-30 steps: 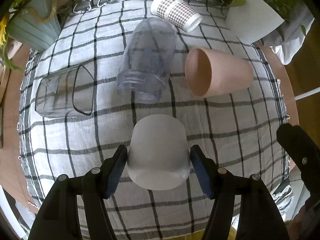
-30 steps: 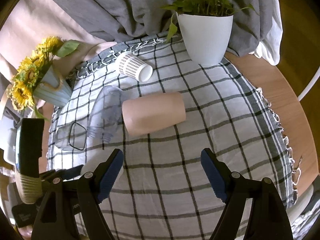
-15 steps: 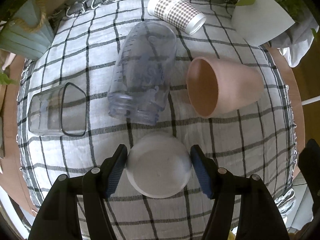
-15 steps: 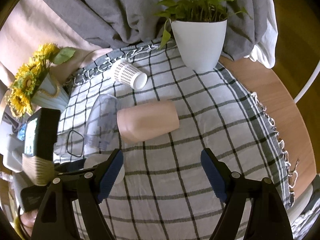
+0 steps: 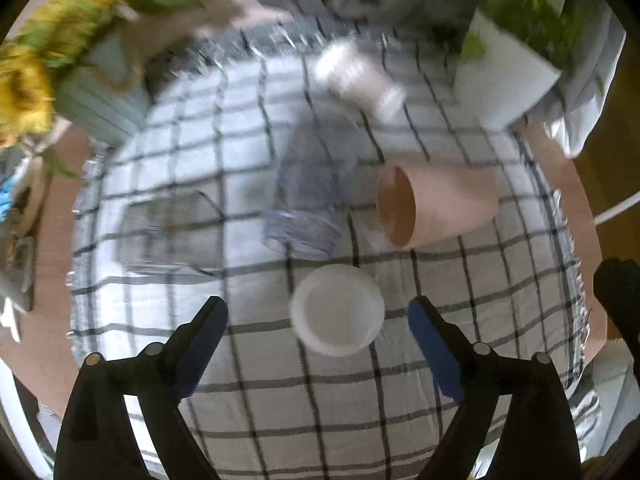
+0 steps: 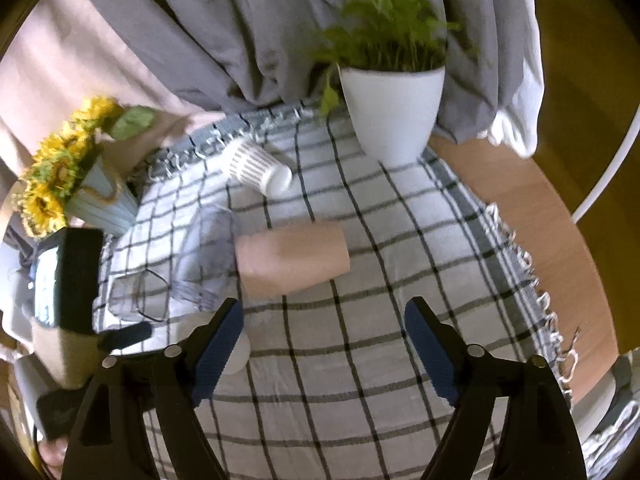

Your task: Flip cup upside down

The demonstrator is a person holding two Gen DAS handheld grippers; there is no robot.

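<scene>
**White cup released, base up**

The white cup (image 5: 338, 310) stands inverted on the checked cloth (image 5: 280, 400), its flat base facing up, near the clear jar (image 5: 312, 196) and the pink cup (image 5: 432, 208), both lying on their sides. The left gripper (image 5: 318, 334) is now wide open, fingers clear of the cup on both sides; a second ago it clamped the cup. The flip appears complete. The right gripper (image 6: 324, 354) hangs open, holding nothing, as before.
</scene>
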